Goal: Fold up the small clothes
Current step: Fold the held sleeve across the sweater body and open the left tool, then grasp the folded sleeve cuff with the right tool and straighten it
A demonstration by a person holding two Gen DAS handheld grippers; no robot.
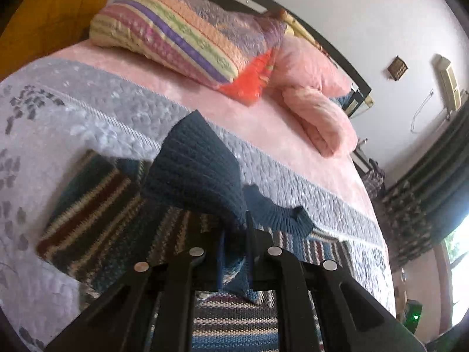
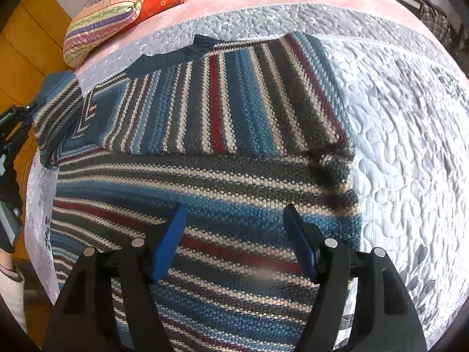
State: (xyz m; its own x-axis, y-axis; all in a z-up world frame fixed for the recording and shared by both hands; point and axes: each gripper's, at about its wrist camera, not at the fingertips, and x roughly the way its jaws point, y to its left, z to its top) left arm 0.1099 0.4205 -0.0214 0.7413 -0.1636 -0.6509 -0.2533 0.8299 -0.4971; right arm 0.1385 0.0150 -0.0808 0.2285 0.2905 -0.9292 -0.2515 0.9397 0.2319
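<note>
Two grippers work one striped sweater (image 2: pixel 222 135) spread on the quilt (image 2: pixel 410 123), which serves as my landmark. My left gripper (image 1: pixel 234 252) has its fingers pinched together on a dark blue knitted edge of the sweater, lifted off the quilt. My right gripper (image 2: pixel 234 243) hovers spread wide over the sweater's lower part, its blue pads (image 2: pixel 170 240) gripping nothing. Beyond the sweater's right edge the quilt lies bare. Past the quilt's far border sits a striped pillow (image 1: pixel 181 35).

Sweater (image 2: pixel 205 152) lies on the quilt (image 2: pixel 395 102); pillow (image 2: pixel 108 11) behind it
</note>
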